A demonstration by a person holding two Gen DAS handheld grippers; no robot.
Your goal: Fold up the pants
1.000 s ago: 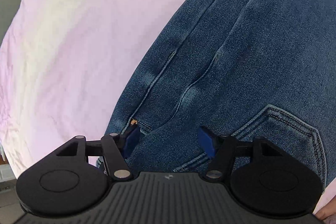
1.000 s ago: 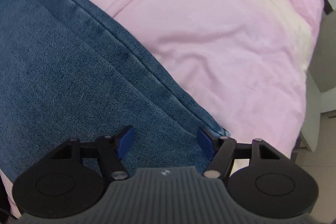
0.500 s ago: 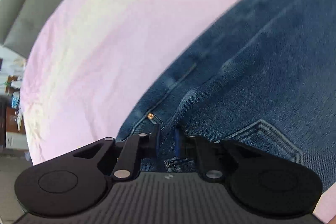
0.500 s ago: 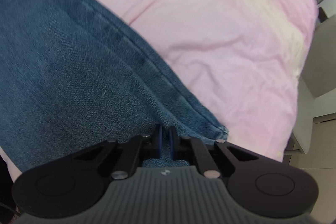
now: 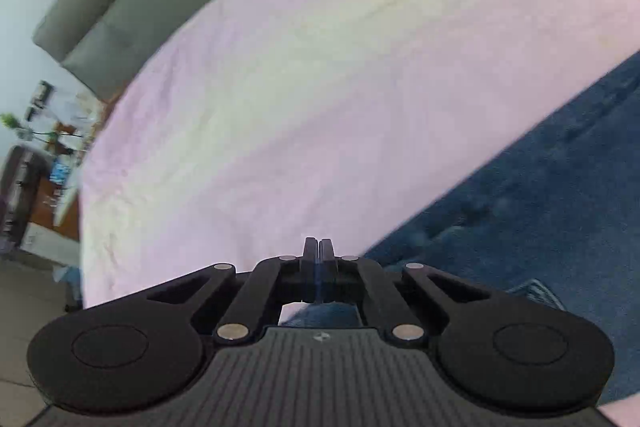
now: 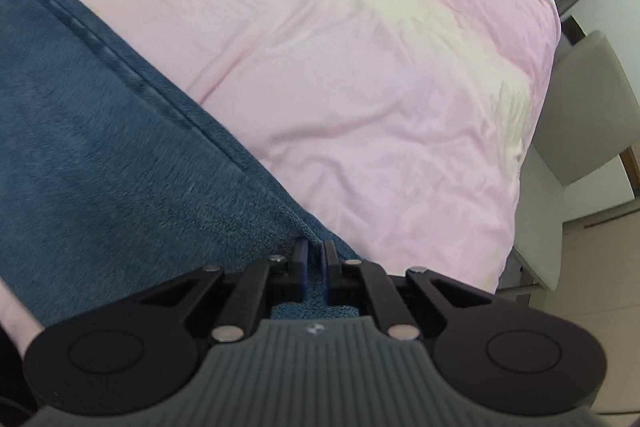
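Here the left gripper (image 5: 319,247) is clenched on the jeans (image 5: 520,211), which spread toward 3 o'clock over the pink sheet (image 5: 320,87). In the right wrist view, the right gripper (image 6: 314,251) pinches denim; jeans (image 6: 100,147) stretch toward 10 o'clock across the sheet (image 6: 380,67).

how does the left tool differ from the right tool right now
The left tool has its fingers pressed together, with denim visible only behind them; the right tool keeps a thin gap filled with cloth. Left sits at the jeans edge, mostly pink sheet ahead; right has denim ahead and left. Both are shut on the jeans.
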